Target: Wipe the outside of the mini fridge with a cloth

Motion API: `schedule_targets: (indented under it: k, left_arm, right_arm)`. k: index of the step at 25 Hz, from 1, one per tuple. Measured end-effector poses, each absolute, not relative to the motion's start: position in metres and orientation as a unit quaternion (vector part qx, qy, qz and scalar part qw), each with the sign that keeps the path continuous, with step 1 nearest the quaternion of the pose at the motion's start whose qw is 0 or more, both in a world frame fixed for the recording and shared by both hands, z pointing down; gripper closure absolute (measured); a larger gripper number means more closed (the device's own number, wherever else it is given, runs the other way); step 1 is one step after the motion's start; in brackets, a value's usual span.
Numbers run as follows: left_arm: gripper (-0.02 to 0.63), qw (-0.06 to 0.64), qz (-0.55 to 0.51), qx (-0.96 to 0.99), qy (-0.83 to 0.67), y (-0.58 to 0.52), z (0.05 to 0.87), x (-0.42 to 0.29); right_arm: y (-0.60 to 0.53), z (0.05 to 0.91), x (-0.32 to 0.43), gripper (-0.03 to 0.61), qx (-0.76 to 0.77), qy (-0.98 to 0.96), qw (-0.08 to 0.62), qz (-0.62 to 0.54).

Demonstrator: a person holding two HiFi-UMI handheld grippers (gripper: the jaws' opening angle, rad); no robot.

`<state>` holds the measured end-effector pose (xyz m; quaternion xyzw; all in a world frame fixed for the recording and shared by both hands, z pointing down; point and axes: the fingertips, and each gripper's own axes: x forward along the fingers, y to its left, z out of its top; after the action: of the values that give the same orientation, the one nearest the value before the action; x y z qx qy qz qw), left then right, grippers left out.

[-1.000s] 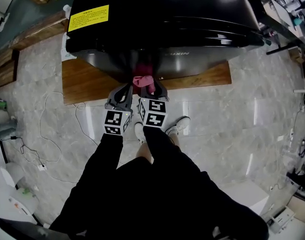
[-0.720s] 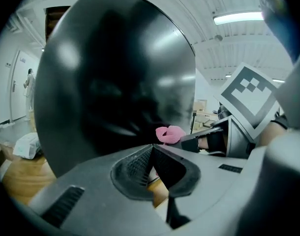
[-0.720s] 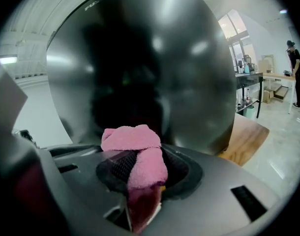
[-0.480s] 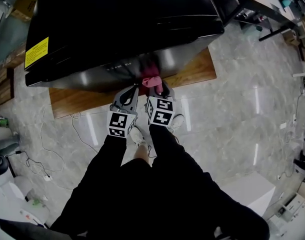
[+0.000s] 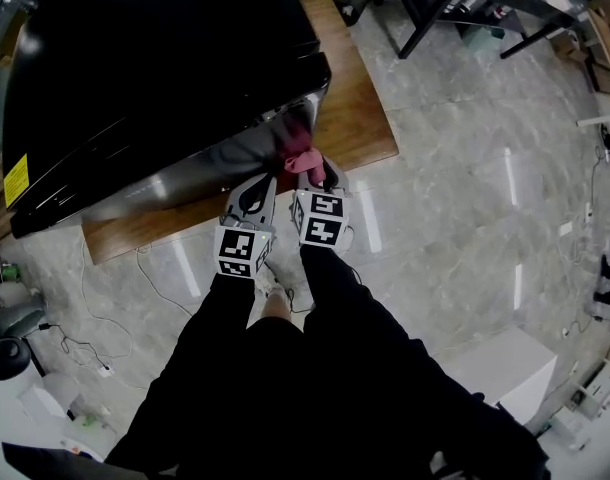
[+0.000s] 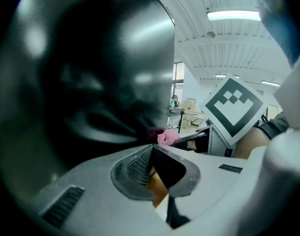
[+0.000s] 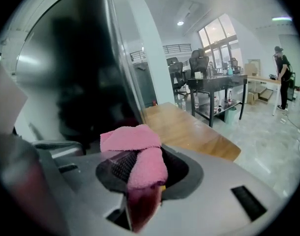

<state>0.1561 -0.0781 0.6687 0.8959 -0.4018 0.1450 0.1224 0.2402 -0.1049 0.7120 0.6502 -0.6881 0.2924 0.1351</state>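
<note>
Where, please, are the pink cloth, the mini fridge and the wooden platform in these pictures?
pink cloth (image 7: 133,137): right gripper view, on its upper fold.
mini fridge (image 5: 155,58): head view, on its black top.
wooden platform (image 5: 350,108): head view, on bare board right of the fridge.

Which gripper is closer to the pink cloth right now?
Right. The right gripper is shut on the pink cloth at the mini fridge; the left gripper, shut and empty, sits just left of it.

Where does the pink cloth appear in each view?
Head view: cloth at centre, at the fridge front.
Left gripper view: small pink patch at centre, beside the fridge.
Right gripper view: lower centre, clamped in the right claw.
Shared landmark: the glossy dark fridge.
</note>
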Motion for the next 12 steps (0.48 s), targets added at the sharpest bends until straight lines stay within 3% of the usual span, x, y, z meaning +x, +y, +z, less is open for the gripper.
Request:
schedule_targets:
  k: [7,12]
  left_arm:
    - [0.607,0.124,0.135,0.901,-0.394,-0.08,0.662,0.197]
    - [0.607,0.137,0.113,0.911,-0.373,-0.058,0.626,0.191]
  right_arm:
    - [-0.126,0.692,0.311,0.453,0.666,-0.696,0.138,0.231]
    - [-0.094,0.642,0.306,0.452,0.635,-0.742,0.136,0.168]
